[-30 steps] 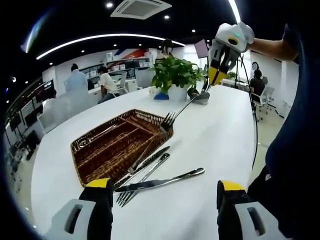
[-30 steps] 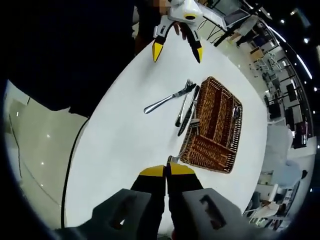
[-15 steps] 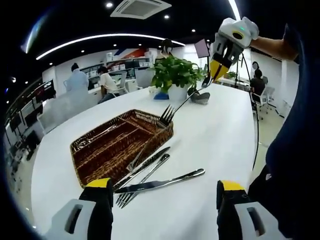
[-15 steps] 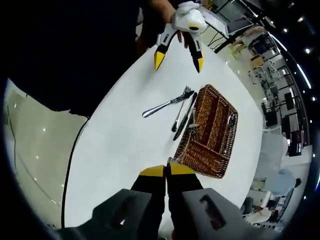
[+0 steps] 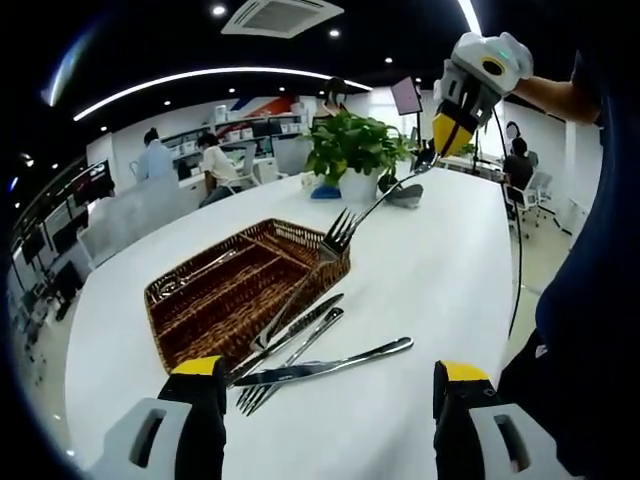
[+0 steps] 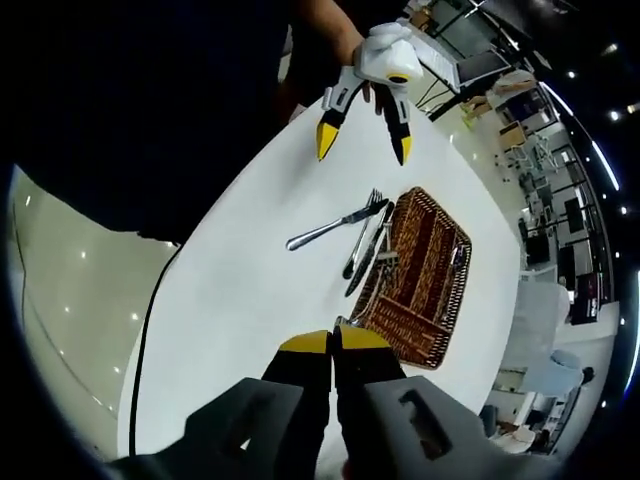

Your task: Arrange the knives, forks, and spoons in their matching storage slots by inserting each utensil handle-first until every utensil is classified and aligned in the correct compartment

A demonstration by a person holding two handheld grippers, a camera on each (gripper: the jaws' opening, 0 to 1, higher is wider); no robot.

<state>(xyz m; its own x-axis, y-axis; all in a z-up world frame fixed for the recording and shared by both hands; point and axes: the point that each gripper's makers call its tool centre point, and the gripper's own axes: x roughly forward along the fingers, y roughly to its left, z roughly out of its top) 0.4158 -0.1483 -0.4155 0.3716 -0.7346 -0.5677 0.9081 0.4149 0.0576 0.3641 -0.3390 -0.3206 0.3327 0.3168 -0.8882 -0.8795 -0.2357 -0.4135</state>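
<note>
1 white table (image 5: 430, 270) carries your wicker tray (image 5: 215, 290), with 1 knife (image 5: 320, 366) and loose cutlery (image 5: 290, 340) lying beside its near edge. Your right gripper (image 6: 333, 345) is clamped on a fork (image 5: 372, 213), tines over the tray's corner. Your left gripper (image 5: 325, 385) hovers with its jaws apart.

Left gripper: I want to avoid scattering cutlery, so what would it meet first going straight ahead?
Probably the loose cutlery lying on the table between the open left gripper and the wicker tray; depth is uncertain.
</note>
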